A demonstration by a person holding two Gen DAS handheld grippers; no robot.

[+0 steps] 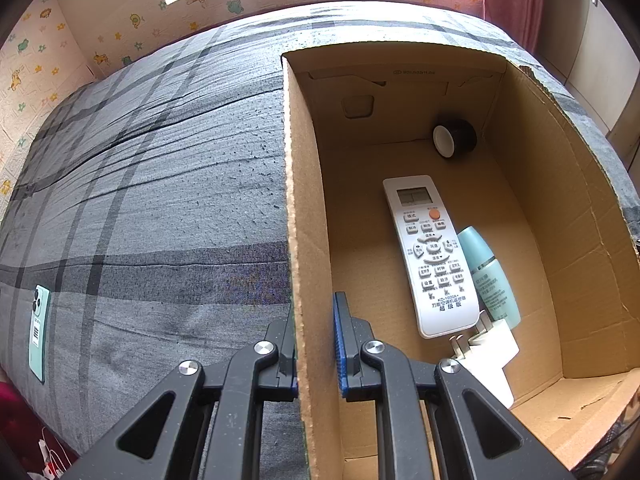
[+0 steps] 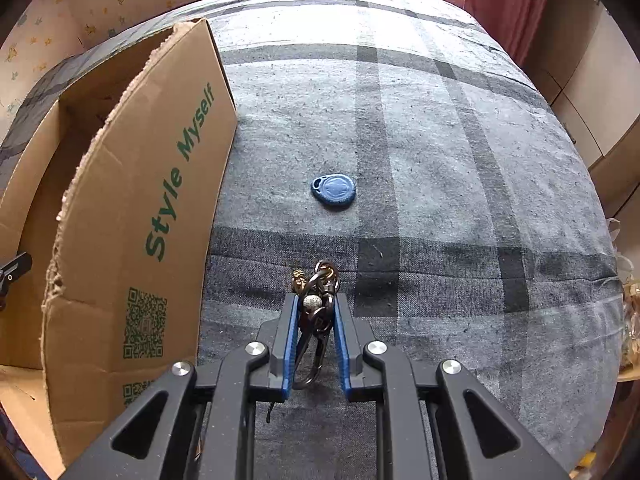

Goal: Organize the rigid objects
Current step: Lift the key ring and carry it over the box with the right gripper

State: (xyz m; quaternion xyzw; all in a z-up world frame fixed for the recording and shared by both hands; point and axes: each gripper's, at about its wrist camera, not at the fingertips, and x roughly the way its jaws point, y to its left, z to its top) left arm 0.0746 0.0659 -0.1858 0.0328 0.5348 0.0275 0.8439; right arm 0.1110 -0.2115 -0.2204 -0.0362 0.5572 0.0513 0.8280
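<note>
Right tool [image 2: 316, 312] grips keychain [image 2: 318, 308]; left tool [image 1: 316, 332] straddles box wall [image 1: 308, 240], barely parted.

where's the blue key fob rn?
Right wrist view: the blue key fob lies flat on the plaid bedspread, ahead of the right gripper, right of the cardboard box.

Both grippers [image 1: 316, 344] [image 2: 316, 344] look black, with blue ribbed pads [image 1: 340, 344] and silver screws [image 1: 266, 347].
</note>
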